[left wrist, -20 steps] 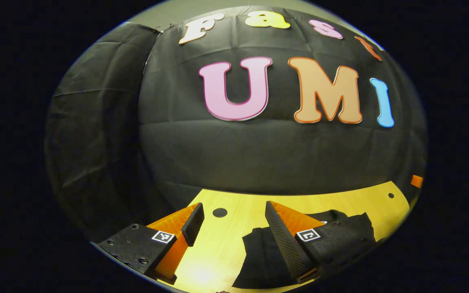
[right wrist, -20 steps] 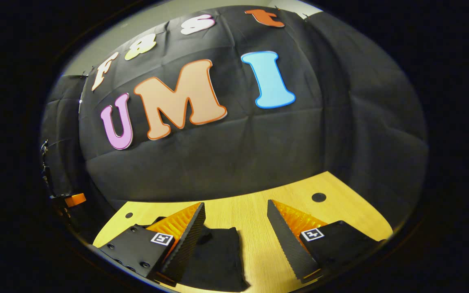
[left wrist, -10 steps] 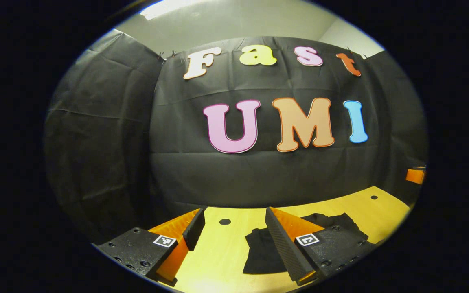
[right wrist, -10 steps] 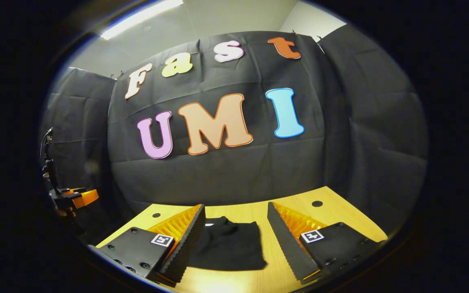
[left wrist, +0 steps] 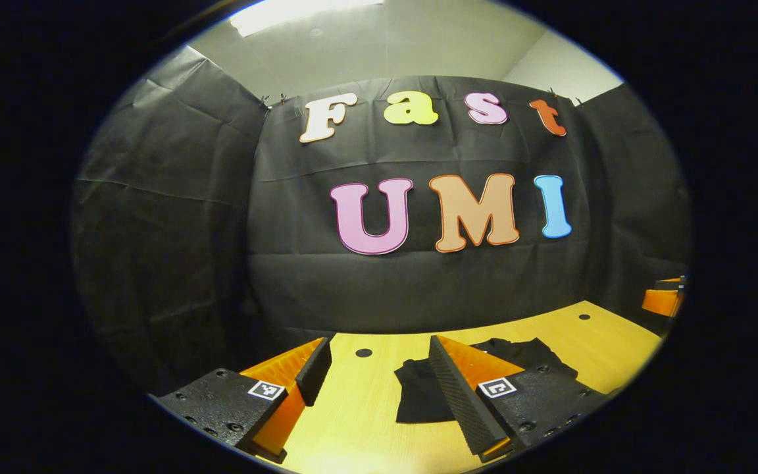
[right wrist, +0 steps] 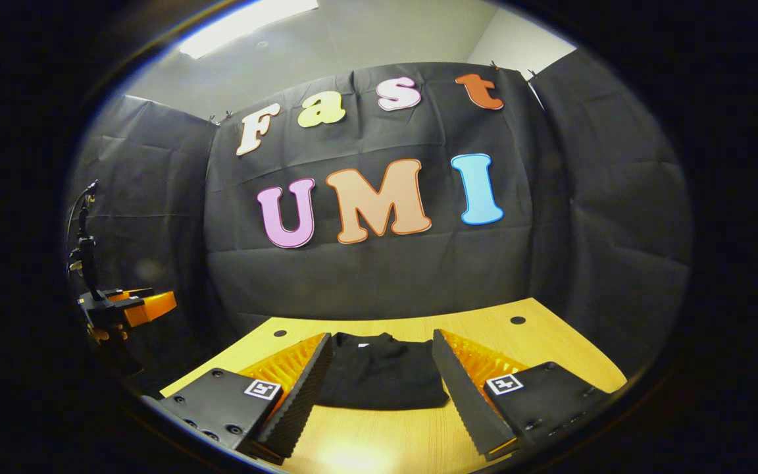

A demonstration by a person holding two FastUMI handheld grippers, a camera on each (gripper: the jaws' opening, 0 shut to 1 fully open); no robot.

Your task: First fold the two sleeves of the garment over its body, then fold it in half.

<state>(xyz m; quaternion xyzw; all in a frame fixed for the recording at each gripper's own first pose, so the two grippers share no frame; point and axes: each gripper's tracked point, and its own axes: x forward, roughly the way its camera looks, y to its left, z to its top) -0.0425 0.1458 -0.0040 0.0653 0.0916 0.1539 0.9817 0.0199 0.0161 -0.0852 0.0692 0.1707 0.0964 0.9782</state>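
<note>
On the wooden surface [right wrist: 550,352], the black garment [right wrist: 379,378] lies folded into a compact rectangle near the booth's back wall, and your right gripper [right wrist: 379,368] hovers short of it, spread wide and holding nothing. Your left gripper [left wrist: 372,365] is likewise spread wide and empty above the bare wood, with the garment [left wrist: 418,395] lying beyond and partly behind its right-hand finger.

The table [right wrist: 550,349] looks like pale wood with a fine grain and a bit of a sheen where the light hits it. The garment [right wrist: 379,378] is soft matt black cloth, and both grippers' fingers [left wrist: 448,388] have a rough, ribbed grip surface.
</note>
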